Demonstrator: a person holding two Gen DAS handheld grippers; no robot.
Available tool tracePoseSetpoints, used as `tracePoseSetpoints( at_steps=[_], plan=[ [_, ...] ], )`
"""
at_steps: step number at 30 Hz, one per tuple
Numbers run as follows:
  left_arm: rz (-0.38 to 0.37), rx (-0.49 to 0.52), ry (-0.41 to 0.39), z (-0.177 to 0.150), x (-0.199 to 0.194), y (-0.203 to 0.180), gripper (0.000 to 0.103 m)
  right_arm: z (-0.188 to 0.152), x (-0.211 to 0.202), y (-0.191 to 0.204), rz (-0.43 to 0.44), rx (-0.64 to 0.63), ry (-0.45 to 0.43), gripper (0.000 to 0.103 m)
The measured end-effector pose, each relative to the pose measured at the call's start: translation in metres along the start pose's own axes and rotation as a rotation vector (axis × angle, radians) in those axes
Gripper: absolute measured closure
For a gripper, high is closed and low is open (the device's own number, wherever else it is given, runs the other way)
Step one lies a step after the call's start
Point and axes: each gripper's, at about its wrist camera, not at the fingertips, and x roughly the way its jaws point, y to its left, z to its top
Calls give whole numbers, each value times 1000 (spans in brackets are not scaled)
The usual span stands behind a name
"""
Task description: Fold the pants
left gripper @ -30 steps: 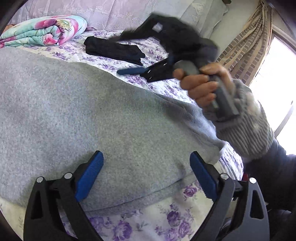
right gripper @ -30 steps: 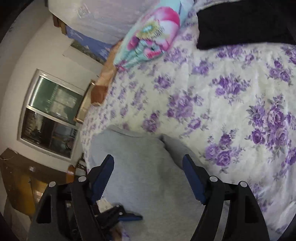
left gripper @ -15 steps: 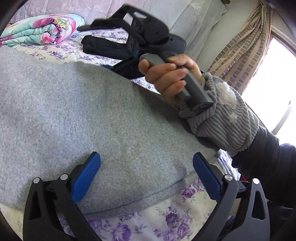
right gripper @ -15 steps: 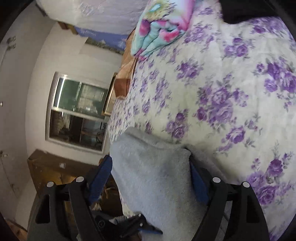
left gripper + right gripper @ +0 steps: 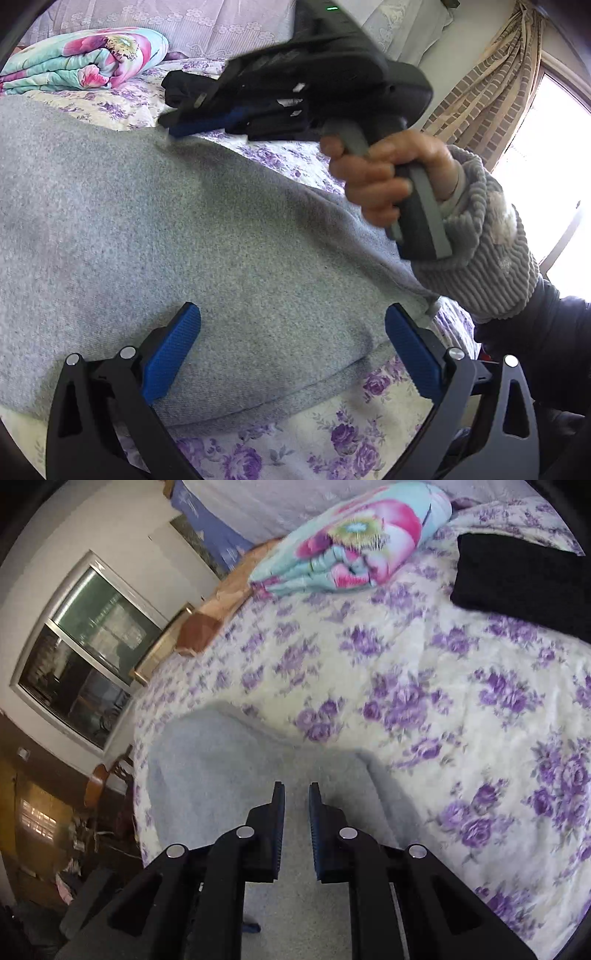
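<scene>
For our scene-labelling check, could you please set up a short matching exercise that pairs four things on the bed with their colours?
Things:
1. pants
2. rolled quilt
3. folded garment
4. bedsheet

Colours:
A. black
B. cream with purple flowers
C. grey
D. turquoise with pink flowers

Pairs: 1-C, 2-D, 3-A, 4-B
</scene>
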Motion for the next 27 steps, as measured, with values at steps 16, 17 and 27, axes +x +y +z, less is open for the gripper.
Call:
tracePoseSetpoints(
  at_steps=[16,17,27],
  plan=[
    [16,9,-1,-1,1,-3,5,-23,8,0,-130,113,-91,82],
    [16,10,0,-1,1,-3,5,-25,15,-7,-152,125,-89,89],
    [17,15,-6,-3,-1,-4,5,-117,-124,-18,-181,306,-551,30]
  ],
)
